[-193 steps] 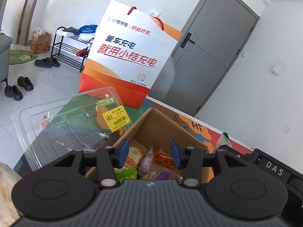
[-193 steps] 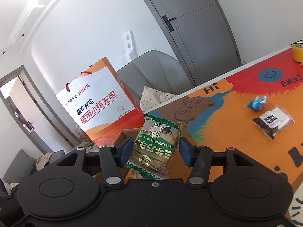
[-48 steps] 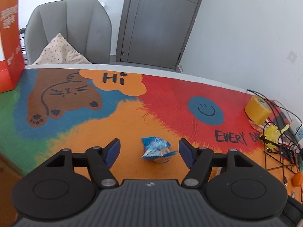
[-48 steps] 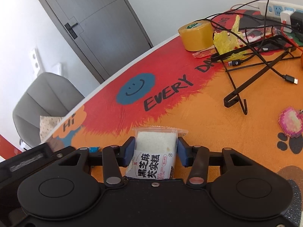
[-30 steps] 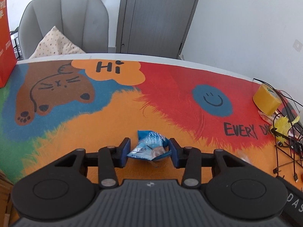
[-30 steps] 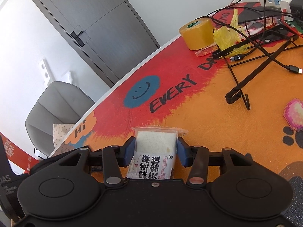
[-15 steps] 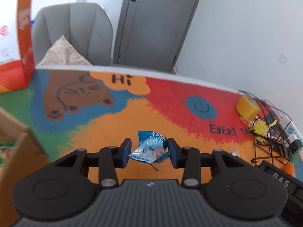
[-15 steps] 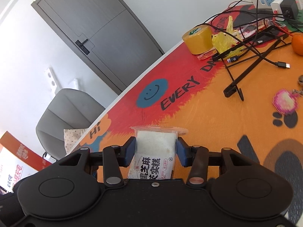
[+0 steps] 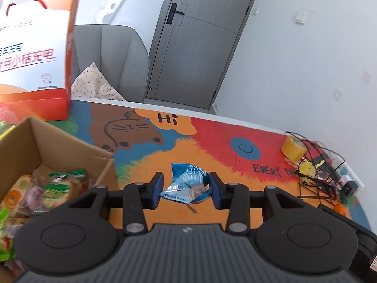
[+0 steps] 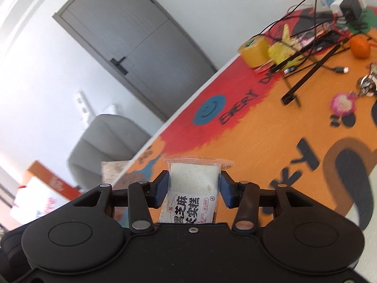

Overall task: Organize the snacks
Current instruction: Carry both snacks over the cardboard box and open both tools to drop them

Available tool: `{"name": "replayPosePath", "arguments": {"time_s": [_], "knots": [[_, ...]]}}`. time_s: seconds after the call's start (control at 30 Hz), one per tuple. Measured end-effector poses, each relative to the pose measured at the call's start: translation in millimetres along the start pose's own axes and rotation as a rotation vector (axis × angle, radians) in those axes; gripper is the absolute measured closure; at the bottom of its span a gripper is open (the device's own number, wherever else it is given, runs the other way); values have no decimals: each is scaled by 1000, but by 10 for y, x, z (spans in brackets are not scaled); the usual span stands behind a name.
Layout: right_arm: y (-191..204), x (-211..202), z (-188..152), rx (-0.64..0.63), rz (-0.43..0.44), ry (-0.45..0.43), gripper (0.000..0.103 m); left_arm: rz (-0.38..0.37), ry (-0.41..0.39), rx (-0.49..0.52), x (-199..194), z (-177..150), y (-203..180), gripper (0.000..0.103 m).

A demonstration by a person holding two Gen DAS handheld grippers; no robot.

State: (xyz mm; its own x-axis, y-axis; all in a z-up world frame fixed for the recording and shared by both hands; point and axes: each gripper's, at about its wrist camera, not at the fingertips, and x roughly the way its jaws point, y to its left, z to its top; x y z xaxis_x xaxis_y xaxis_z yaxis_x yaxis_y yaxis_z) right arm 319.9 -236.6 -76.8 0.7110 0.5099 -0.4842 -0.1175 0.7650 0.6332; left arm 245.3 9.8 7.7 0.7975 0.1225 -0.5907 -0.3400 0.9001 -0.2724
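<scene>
The left gripper (image 9: pixel 186 187) is clamped on a crumpled blue snack packet (image 9: pixel 188 184), held above the orange part of the colourful table mat (image 9: pixel 212 141). Just to its left stands an open cardboard box (image 9: pixel 70 148) with wrapped snacks (image 9: pixel 49 188) inside. The right gripper (image 10: pixel 194 188) pinches a clear packet of white cake (image 10: pixel 193 188) over the same mat. Farther off, a yellow tape roll (image 9: pixel 293 147) and tangled cables (image 9: pixel 320 165) sit near the mat's far right edge. An orange-and-white paper bag (image 9: pixel 35 59) stands at the far left corner.

Both the left gripper (image 9: pixel 186 189) and right gripper (image 10: pixel 194 192) have matte black bodies, 2 blue-padded fingers, silver screws and round housings.
</scene>
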Motion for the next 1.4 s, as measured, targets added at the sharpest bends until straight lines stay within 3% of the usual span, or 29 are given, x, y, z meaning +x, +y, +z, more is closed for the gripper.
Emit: {"name": "replayPosePath", "arguments": {"time_s": [0.33,0.73,1.2,1.4], "knots": [[464,-178,-215,-99,107,13,57,-35,-60,-13,-577,73,324,62],[1012,-244,-493,-215,155,35,57,-24,-108,-64,-967,111,813,62],[1531,-166,-840,-316,183,81,57,-3,-61,-146,-1016,-65,1495,62],[1723,-151,-1012,-358,187,104,57,7,-44,-176,-1072,-149,1736,53]]}}
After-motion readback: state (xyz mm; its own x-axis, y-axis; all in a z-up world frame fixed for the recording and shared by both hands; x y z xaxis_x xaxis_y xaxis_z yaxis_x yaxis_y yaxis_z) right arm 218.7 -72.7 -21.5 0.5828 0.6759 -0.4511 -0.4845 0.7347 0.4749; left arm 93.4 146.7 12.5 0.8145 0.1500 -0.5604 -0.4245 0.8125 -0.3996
